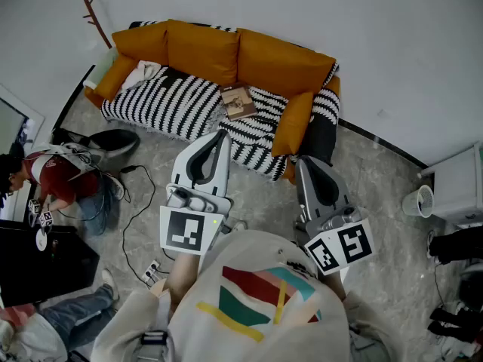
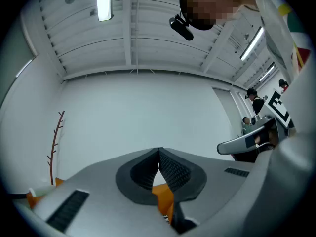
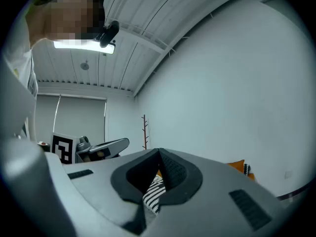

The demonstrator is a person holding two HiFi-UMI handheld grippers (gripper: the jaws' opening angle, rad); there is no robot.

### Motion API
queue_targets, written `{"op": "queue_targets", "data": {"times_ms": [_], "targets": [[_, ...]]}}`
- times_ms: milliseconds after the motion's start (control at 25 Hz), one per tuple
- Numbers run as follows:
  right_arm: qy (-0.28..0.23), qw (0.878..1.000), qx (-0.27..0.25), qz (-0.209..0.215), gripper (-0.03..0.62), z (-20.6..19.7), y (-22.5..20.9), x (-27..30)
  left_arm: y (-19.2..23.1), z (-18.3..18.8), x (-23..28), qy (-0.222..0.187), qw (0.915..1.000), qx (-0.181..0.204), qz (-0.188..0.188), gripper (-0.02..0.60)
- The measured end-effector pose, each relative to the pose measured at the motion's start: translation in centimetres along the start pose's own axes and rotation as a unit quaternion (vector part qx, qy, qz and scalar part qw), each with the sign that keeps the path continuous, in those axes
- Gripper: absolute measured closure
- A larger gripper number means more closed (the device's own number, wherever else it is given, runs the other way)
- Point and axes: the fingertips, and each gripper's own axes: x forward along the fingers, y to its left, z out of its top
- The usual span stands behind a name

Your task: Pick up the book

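Book: the book (image 1: 239, 102) is lying flat on the striped blanket (image 1: 170, 100), about mid-seat on the sofa (image 1: 204, 47). It is sitting close to the back cushions and just left of the loose orange cushion (image 1: 293, 123) that is leaning at the sofa's right end.
Left gripper: I am holding my left gripper (image 1: 221, 134) out toward the sofa's front edge, tip short of the book. Its fingers (image 2: 173, 169) are pressing together at the tips with nothing between them, and only a bit of orange sofa is showing through the gap behind.
Right gripper: I am holding my right gripper (image 1: 301, 161) off the sofa's right front corner. Its fingers are meeting too, gripping nothing, with the striped blanket showing beyond them.
Done so far: nothing of the pick-up is showing as done. The book is lying untouched, apart from both of my 2 grippers.
Left to do: I am judging that all of it remains, namely closing in on the sofa, spreading 1 gripper's fingers, reaching over the front edge, closing on the book and lifting.
Around: a person (image 1: 60, 179) is crouching on the floor at the left among cables, well apart from my reach.
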Motion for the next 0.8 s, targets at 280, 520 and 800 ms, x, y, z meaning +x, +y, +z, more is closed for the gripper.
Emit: {"op": "queue_targets", "data": {"times_ms": [280,520,800], "targets": [[0.014,1.000,0.001,0.003,0.580,-1.1,0.4,1.9,2.3,-0.8,-0.2,-0.002,0.9999,-0.006,0.008,0.574],[0.009,0.999,0.029,-0.015,0.579,-1.8,1.0,3.6,5.0,-1.3,-1.2,-0.003,0.9998,-0.006,0.018,0.574],[-0.007,0.996,0.069,0.050,0.577,-2.8,4.3,5.2,7.8,-2.7,-2.8,-0.001,0.9997,-0.015,0.020,0.574]]}}
